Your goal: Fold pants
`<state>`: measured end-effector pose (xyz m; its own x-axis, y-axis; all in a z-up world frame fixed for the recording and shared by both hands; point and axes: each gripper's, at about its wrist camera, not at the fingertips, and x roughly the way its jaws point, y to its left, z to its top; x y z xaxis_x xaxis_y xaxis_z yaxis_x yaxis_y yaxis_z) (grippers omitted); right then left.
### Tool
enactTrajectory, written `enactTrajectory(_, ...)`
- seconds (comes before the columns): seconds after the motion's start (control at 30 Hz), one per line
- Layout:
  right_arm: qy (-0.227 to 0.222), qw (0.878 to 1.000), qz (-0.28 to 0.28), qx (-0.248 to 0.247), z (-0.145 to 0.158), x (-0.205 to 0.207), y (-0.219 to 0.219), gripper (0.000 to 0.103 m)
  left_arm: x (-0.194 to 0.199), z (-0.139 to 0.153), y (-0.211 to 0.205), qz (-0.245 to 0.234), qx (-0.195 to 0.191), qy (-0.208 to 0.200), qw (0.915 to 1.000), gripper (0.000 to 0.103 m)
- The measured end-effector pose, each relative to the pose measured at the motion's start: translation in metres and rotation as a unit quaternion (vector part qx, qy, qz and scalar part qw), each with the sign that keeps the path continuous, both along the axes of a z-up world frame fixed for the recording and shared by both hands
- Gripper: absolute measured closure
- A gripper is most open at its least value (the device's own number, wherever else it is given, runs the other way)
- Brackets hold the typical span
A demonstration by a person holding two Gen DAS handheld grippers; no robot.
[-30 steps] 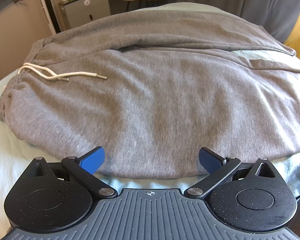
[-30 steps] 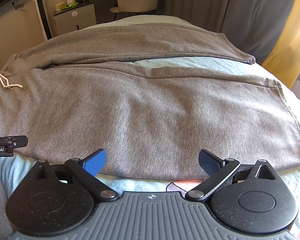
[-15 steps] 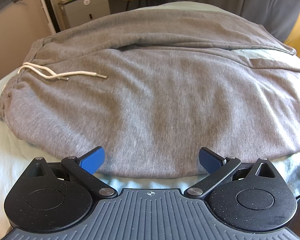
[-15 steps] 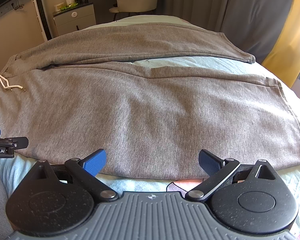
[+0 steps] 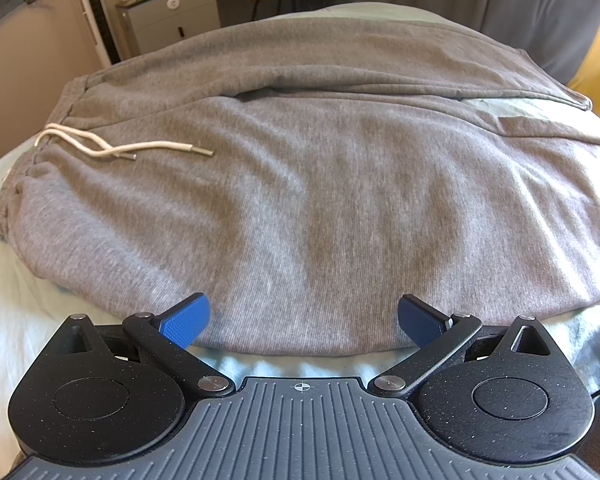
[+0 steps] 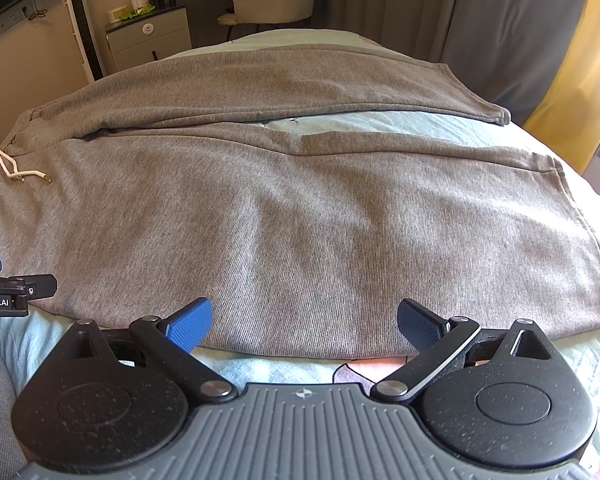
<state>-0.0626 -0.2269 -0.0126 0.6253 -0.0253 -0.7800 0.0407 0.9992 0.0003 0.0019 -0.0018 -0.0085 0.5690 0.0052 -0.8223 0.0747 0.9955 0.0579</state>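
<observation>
Pants (image 5: pixel 320 200) flat on bed (image 5: pixel 16 312)

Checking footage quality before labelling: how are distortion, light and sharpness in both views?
Left wrist view: strong fisheye bulge bends the grey pants; soft even light, drawstring crisp. Right wrist view: same curvature; bright yellow curtain glares at right; fabric weave sharp.

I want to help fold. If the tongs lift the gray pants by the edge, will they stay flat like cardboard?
Probably not. The gray pants look like soft knit with wrinkles, so they would likely droop. The drawstring lies loose and may dangle.
</observation>
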Motion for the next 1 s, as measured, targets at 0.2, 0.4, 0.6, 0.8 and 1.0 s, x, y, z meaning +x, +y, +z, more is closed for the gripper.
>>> enactTrajectory(0.2, 0.000, 1.000, -0.001, 0.002, 0.0012, -0.0001, -0.0002, 0.004, -0.0001, 0.0002, -0.0002, 0.000, 0.000, 0.001, 1.0000, 0.000)
enactTrajectory(0.4, 0.003, 1.000, -0.002, 0.004, 0.0006, 0.0004, -0.0004, 0.004, -0.0012, 0.0010, -0.0010, 0.002, -0.003, 0.003, 1.0000, 0.000)
enactTrajectory(0.6, 0.003, 1.000, -0.004, 0.007, 0.0003, 0.0005, -0.0018, 0.004, 0.0003, 0.0019, 0.0000, 0.002, -0.004, 0.004, 1.0000, 0.000)
enactTrajectory(0.8, 0.005, 1.000, -0.005, 0.012, -0.0005, 0.0016, -0.0025, 0.004, 0.0016, 0.0022, 0.0007, 0.002, -0.005, 0.005, 1.0000, 0.000)
enactTrajectory(1.0, 0.008, 1.000, -0.009, 0.019, -0.0012, 0.0019, -0.0039, 0.004, 0.0024, 0.0050, 0.0006, 0.004, -0.010, 0.006, 0.9999, 0.000)
